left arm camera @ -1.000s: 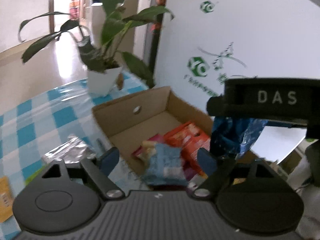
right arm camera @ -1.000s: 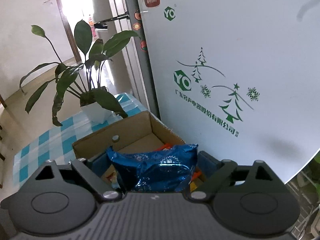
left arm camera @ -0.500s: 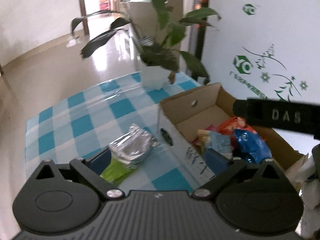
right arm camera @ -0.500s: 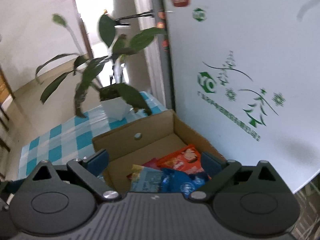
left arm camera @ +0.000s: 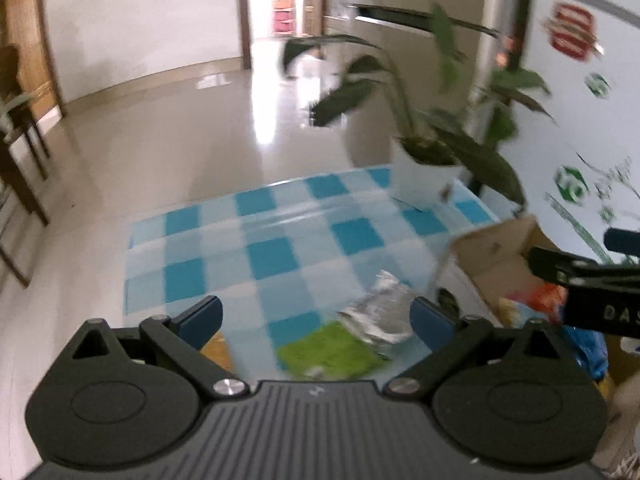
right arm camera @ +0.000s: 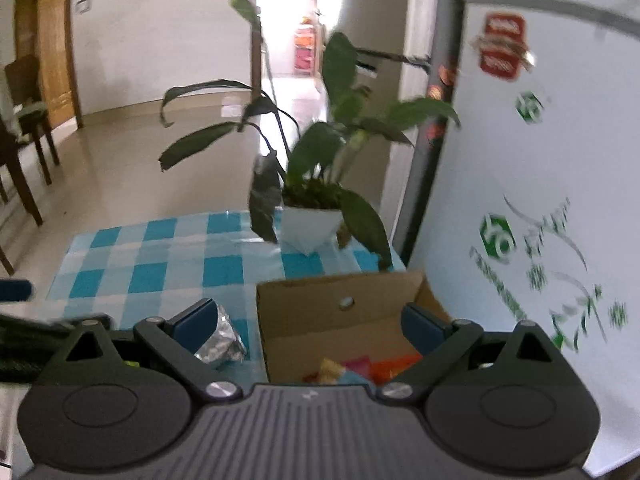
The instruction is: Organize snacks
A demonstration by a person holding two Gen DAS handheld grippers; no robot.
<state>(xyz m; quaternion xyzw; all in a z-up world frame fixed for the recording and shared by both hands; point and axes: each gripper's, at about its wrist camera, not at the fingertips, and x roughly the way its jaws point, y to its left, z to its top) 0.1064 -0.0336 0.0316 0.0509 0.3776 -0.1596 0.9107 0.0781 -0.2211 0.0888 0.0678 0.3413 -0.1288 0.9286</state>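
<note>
A silver-and-green snack bag (left arm camera: 360,332) lies on the blue checked tablecloth (left arm camera: 280,248), and my left gripper (left arm camera: 316,318) is open and empty just above it. The cardboard box (right arm camera: 352,312) stands to its right with several snack packets (right arm camera: 360,368) inside, among them a blue bag (left arm camera: 586,348). My right gripper (right arm camera: 310,320) is open and empty over the box's near side. The silver bag also shows in the right wrist view (right arm camera: 220,340). An orange packet (left arm camera: 218,350) peeks out by the left finger.
A potted plant in a white pot (right arm camera: 310,224) stands at the table's far edge behind the box. A white fridge with green print (right arm camera: 540,220) rises on the right. Dark wooden chairs (right arm camera: 20,152) stand on the floor at left. The table's far edge (left arm camera: 240,196) drops to tiled floor.
My right gripper let the blue bag fall into the box and pulled back, open. My left gripper swung left, away from the box, to above the silver-and-green bag.
</note>
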